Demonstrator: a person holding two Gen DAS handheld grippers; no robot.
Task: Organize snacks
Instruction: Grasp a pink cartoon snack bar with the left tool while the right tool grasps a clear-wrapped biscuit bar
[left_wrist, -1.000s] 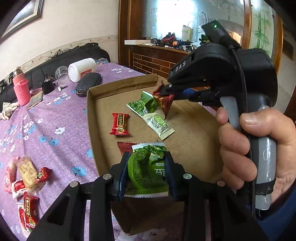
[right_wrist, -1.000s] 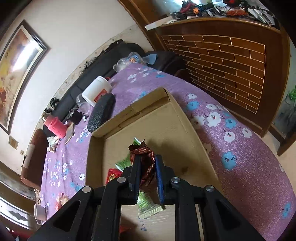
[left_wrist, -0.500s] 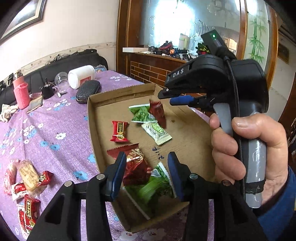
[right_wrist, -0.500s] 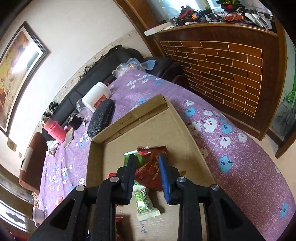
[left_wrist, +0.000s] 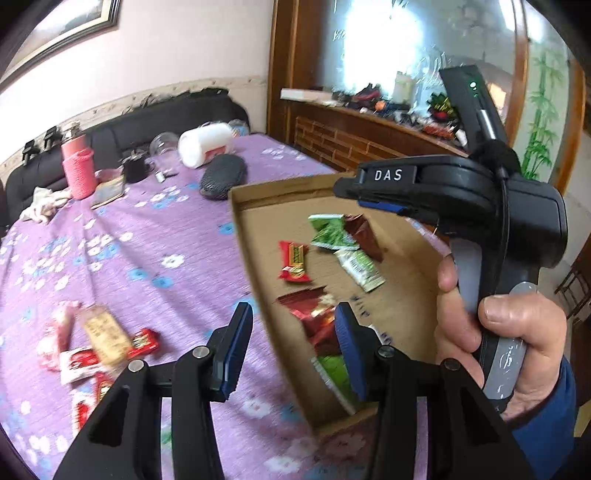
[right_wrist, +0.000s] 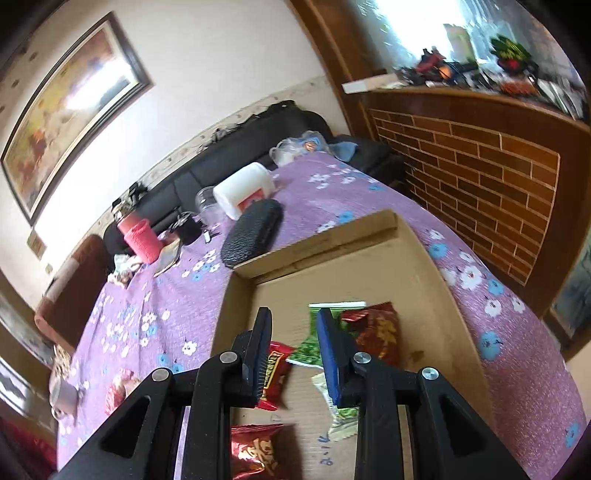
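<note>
Snacks (left_wrist: 99, 343) wait loose on the purple bench (left_wrist: 110, 258), left of the cardboard box (left_wrist: 402, 295); left tongs (left_wrist: 291, 354) and right tongs (right_wrist: 291, 354) hang parted and empty. Best next: centre one wrapper squarely between the pads before closing.

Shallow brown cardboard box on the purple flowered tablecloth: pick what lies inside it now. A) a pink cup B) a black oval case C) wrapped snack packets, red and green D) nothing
C: the shallow brown cardboard box holds red and green snack packets, while the pink cup and black oval case sit outside on the cloth.
</note>
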